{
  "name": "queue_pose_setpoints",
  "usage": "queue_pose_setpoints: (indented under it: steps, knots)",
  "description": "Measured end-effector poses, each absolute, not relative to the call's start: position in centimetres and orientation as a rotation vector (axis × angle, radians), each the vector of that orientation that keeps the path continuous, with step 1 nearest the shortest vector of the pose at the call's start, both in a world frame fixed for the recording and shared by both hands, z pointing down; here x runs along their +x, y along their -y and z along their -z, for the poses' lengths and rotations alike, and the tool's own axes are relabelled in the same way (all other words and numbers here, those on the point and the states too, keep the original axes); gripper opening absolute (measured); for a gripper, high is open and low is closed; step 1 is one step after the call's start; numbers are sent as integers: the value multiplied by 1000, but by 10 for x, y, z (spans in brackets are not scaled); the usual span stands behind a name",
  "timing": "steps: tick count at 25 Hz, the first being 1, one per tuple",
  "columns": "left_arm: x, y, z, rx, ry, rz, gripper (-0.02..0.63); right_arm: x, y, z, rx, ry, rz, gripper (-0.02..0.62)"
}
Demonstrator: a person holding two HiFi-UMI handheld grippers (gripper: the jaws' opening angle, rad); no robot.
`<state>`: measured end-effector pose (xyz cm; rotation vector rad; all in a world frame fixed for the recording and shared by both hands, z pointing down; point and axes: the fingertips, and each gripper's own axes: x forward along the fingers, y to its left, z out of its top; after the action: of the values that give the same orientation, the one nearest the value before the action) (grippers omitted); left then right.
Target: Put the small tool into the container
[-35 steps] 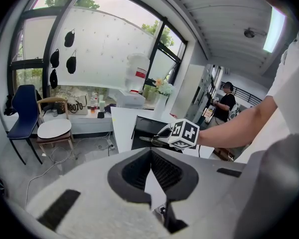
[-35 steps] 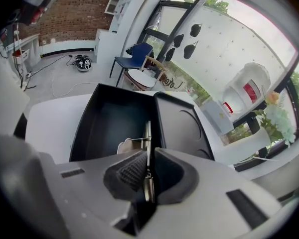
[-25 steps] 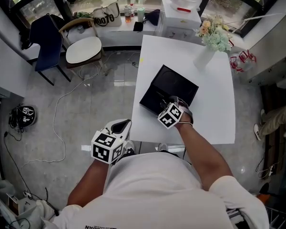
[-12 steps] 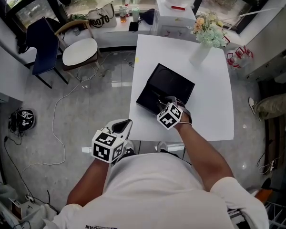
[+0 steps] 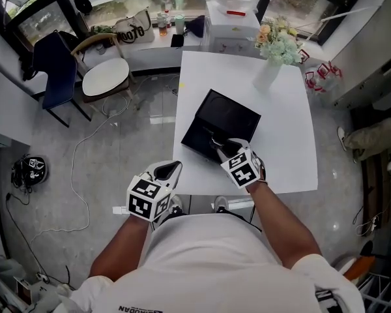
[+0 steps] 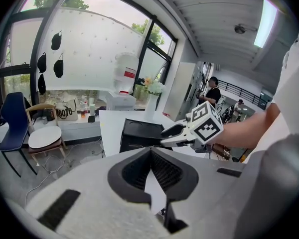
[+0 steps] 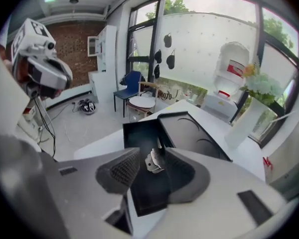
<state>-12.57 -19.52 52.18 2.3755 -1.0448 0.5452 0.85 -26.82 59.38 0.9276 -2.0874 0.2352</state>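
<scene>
Small tool (image 7: 153,162) lies in the black container (image 5: 229,117), with the right hand-held gripper (image 5: 223,147) spread above it.
Head view: the right forearm reaches over the worktop (image 5: 283,135), gripper tilted down; the left hand-held gripper (image 5: 166,171) hangs off the near left edge. Left gripper view: jaws pressed together, empty. Right gripper view: the jaws, just closing slightly, stand wide apart, and the tool shows between them on the container's floor.

White T-shirt (image 5: 215,259), marker-cubed left gripper (image 5: 168,169)
</scene>
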Motion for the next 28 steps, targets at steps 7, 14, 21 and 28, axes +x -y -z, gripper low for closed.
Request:
queue_pose_setpoints:
  steps: [7,14,21,28]
  knots:
    - [-105,204,-512,2433,1029,-531,9,24,240,-536,1110,2315,-491,137]
    - [-85,210,-494,2498,975,-525,9,49,215,-485,1261,2462,-668,95]
    - [-64,211,-481,2548,926,-521,9,71,202,-467,1367,2532,-791,59]
    - [-54,212,-476,2565,911,-506,9,80,199,-474,1407,2533,-789,8]
